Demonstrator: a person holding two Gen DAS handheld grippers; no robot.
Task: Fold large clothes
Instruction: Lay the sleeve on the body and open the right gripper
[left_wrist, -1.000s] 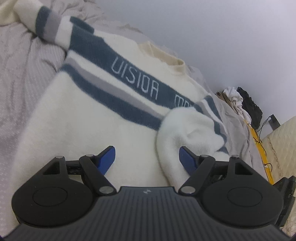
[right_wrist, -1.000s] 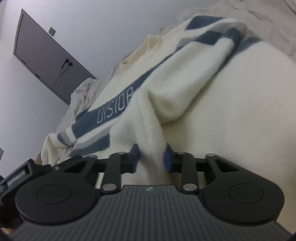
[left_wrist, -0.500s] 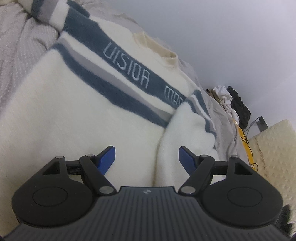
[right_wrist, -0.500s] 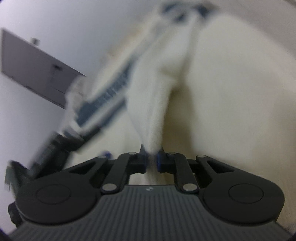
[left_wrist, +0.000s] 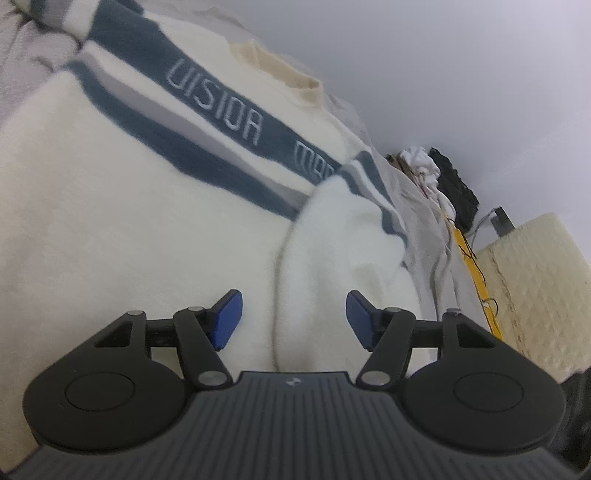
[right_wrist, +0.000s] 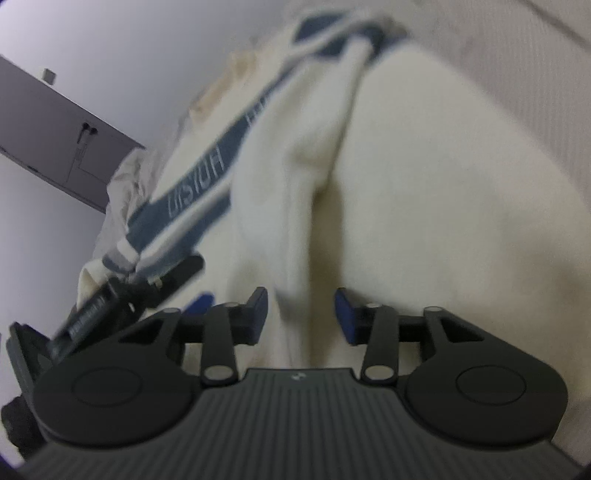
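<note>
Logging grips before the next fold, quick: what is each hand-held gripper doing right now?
Left hand-held gripper: open, closing in around the folded sleeve, not clamped.
Right hand-held gripper: open, just released the sweater fold between its fingers.

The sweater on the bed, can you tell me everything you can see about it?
The sweater is fluffy and cream-white, with dark blue and grey stripes across the chest and pale letters on the widest blue band. Its collar is a yellower cream. It lies spread on a grey bedsheet, and one sleeve is folded over the body. A raised fold of it sits between the open fingers of the right gripper, unpinched.
</note>
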